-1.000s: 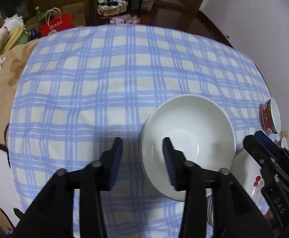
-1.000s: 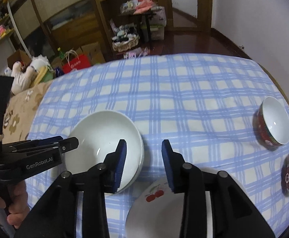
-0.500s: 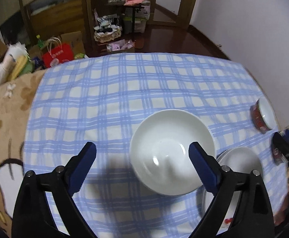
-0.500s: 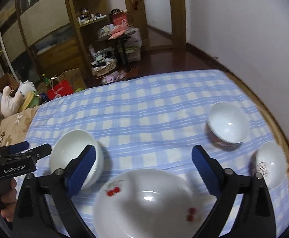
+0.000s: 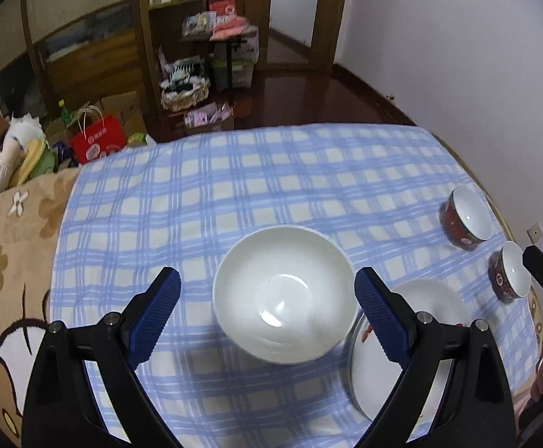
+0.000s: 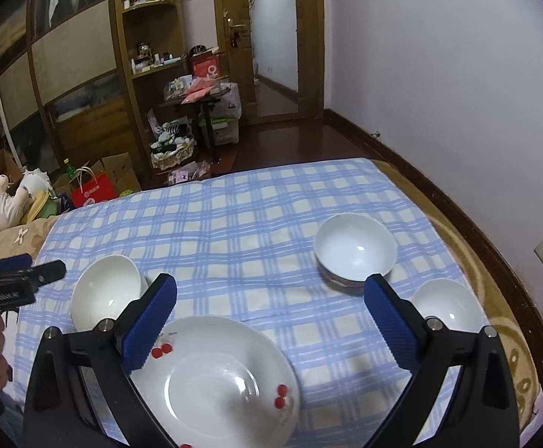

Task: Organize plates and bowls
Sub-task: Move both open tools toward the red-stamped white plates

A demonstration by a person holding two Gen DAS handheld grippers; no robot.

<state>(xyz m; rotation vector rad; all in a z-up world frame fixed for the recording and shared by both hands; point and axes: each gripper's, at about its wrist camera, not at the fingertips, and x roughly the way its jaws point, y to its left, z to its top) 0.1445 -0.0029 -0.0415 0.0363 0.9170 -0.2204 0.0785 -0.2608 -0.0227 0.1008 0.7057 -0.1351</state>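
A large white bowl (image 5: 284,293) sits on the blue checked cloth (image 5: 234,186), centred between the open fingers of my left gripper (image 5: 267,308), which holds nothing. It also shows in the right wrist view (image 6: 103,293) at the left. A white plate with red cherries (image 6: 215,380) lies near the table's front, under my open, empty right gripper (image 6: 269,315); its edge shows in the left wrist view (image 5: 431,298). Two small red-sided bowls stand at the right: one farther (image 6: 355,252) (image 5: 465,216), one nearer (image 6: 446,304) (image 5: 510,270).
The table's far half holds only the checked cloth. A brown patterned blanket (image 5: 6,246) lies to the left. A white wall (image 6: 439,74) is close on the right. Shelves, boxes and a red bag (image 5: 97,142) stand on the floor beyond the table.
Both grippers have opened wide from nearly shut and have pulled up and back. The large white bowl, formerly gripped at its rim by the left gripper, now sits free on the cloth.
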